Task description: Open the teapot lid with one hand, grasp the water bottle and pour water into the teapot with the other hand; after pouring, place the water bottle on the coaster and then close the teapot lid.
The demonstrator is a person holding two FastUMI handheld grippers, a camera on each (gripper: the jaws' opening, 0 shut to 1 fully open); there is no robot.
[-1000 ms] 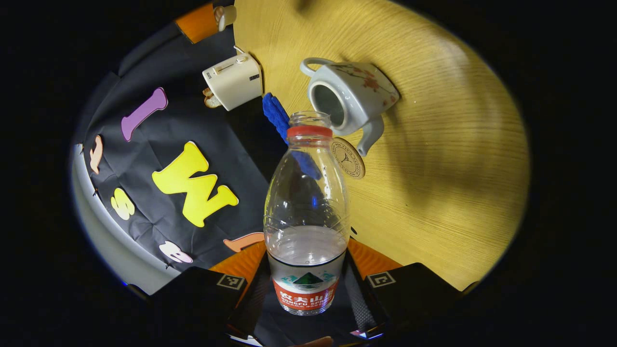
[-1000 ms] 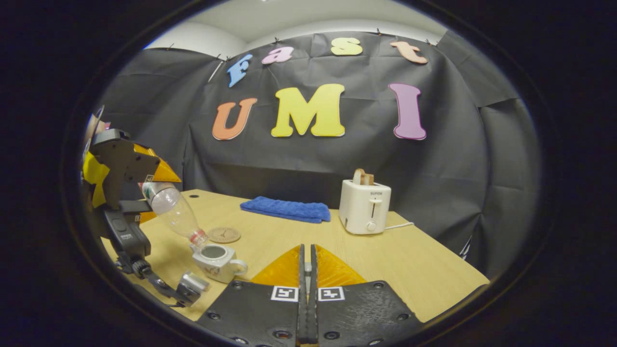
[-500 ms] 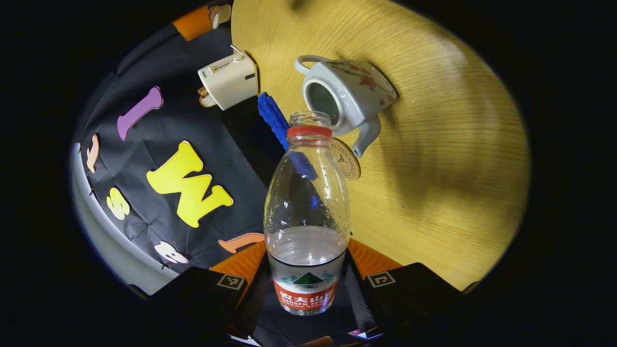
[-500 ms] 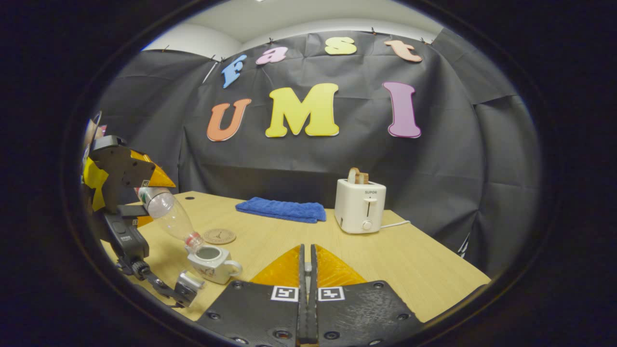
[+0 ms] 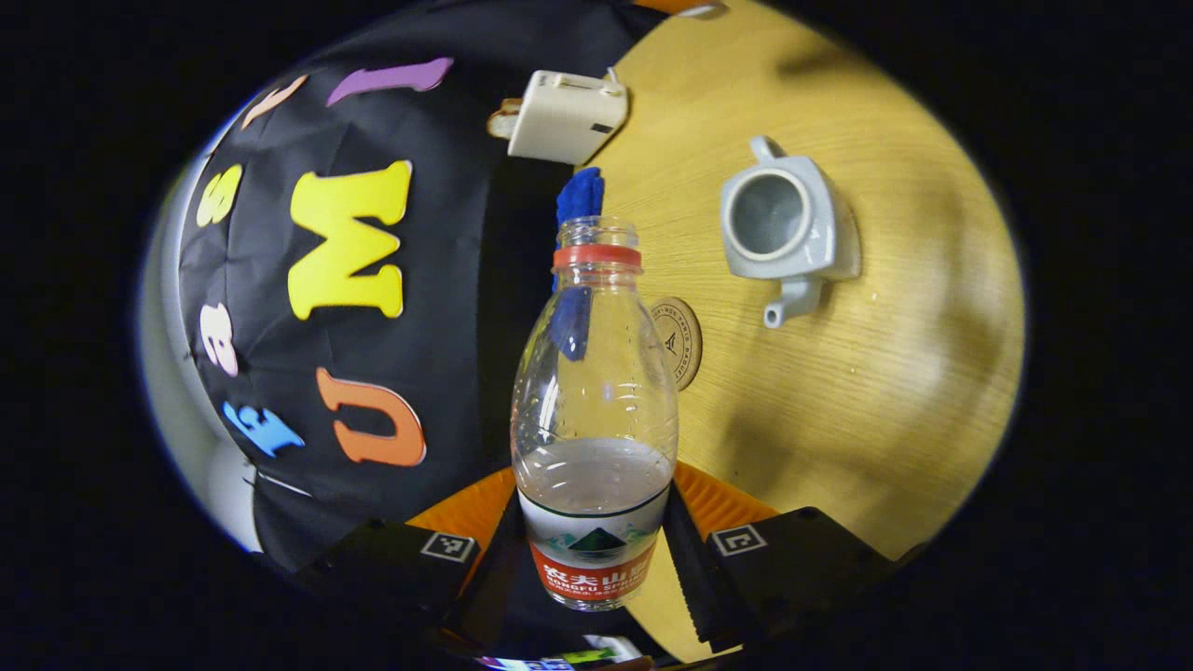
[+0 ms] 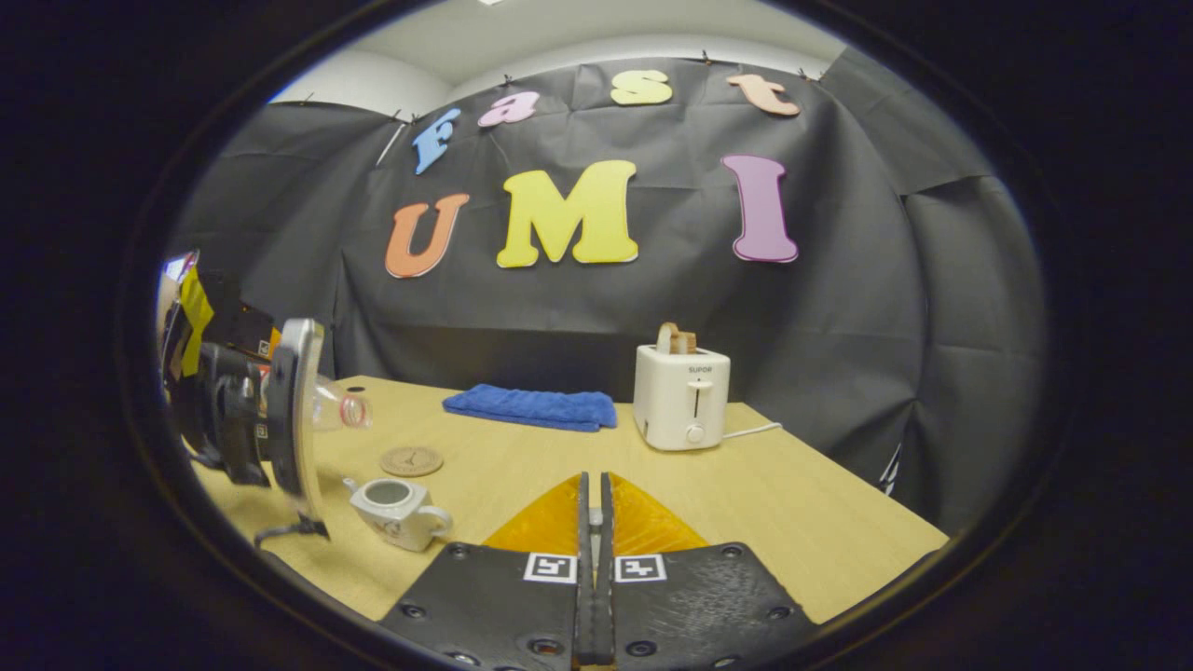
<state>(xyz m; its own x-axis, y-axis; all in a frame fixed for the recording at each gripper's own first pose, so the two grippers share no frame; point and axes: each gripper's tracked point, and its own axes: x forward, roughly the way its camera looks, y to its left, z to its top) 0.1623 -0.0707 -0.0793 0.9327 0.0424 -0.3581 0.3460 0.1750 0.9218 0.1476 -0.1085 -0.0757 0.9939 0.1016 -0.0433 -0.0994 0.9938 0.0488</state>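
A: Left gripper view first. Left gripper (image 5: 594, 568) has its fingers (image 5: 499, 559) clamped on both sides of the water bottle (image 5: 594, 410), low on the label. Bottle's uncapped, w/ water in the lower part.

B: And the teapot?

A: Teapot (image 5: 783, 228) sits on the bench (image 5: 839, 391), lid off, mouth open. The bottle neck is apart from it, not over the opening. Coaster (image 5: 680, 328) lies just behind the bottle in that view, between bottle and teapot spout, nothing on it.

B: Right gripper view agree?

A: Yes. Left gripper (image 6: 270, 419) is at the left edge holding the water bottle (image 6: 337, 408) roughly level, neck above the bench near the coaster (image 6: 411, 460); teapot (image 6: 396, 508) below and nearer the camera, open. Right gripper (image 6: 593, 522) has its fingers pressed together, w/ something small and pale between the tips, prob. the lid, but can't tell for sure.

B: So progress?

A: Judging by the layout: lid off, bottle grasped. Whether pouring's finished can't be read from the pics; no stream visible, can't see the water level in the pot. Left to do: bottle onto coaster, lid back on.

B: Other stuff?

A: Toaster (image 6: 682, 396) and blue cloth (image 6: 531, 407) at the back, well away.
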